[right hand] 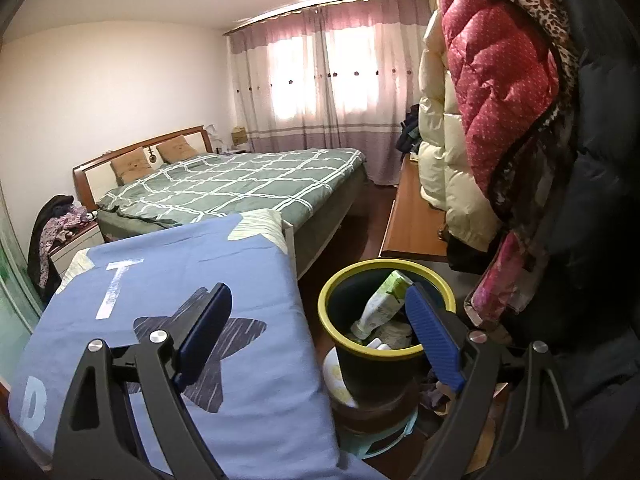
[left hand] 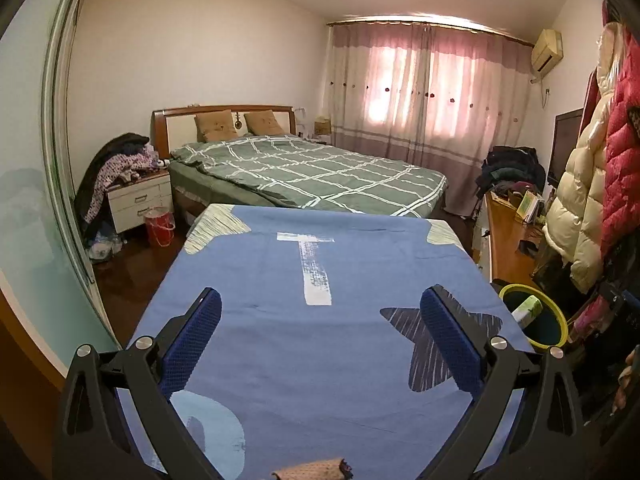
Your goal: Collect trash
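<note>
Bottle [right hand: 382,304] in bin [right hand: 340,280], right of table [right hand: 256,360].

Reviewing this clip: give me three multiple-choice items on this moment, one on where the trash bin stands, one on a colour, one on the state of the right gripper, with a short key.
1. Where does the trash bin stand?
A. on the green bed
B. on a stool beside the blue cloth
C. under the window

2. What colour is the bin's rim?
A. yellow
B. red
C. white

3. How is the right gripper?
A. shut on a bottle
B. shut, empty
C. open, empty

Key: 1 B, the bin sits on a green stool at the cloth's edge. 2 A, a yellow ring tops the dark wall. 3 C, its jaws stand wide apart with nothing between the pads.
</note>
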